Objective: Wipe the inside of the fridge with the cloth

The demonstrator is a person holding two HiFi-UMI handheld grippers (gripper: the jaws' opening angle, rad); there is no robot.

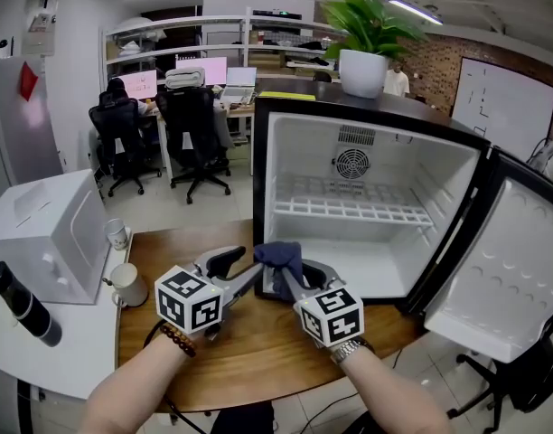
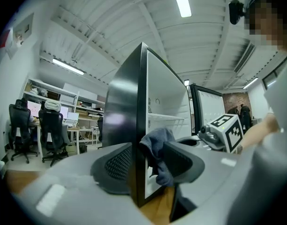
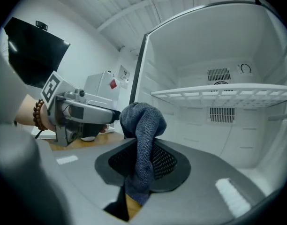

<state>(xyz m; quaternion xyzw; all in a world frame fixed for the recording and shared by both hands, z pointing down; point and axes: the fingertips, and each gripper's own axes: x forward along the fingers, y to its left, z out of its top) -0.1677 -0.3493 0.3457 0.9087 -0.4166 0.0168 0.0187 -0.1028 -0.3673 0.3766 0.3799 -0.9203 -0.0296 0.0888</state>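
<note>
A small black fridge [image 1: 398, 165] stands open on the wooden table [image 1: 258, 351], white inside, with a wire shelf [image 1: 353, 210] and its door [image 1: 502, 260] swung out to the right. My right gripper [image 1: 287, 277] [image 3: 142, 161] is shut on a dark blue cloth [image 1: 280, 255] [image 3: 139, 125], which bunches above the jaws just before the fridge's left front corner. My left gripper [image 1: 248, 268] [image 2: 148, 165] is open right beside it, jaws spread wide. In the left gripper view the cloth [image 2: 157, 146] hangs by the right-hand pad [image 2: 178, 161], with the fridge's front edge [image 2: 139, 125] beyond.
A white box [image 1: 42, 233] sits on the white table at left, with two mugs [image 1: 127, 284] [image 1: 117, 233] and a black bottle [image 1: 22, 304] nearby. A potted plant [image 1: 367, 48] stands on the fridge top. Office chairs [image 1: 195, 125] and desks fill the room behind.
</note>
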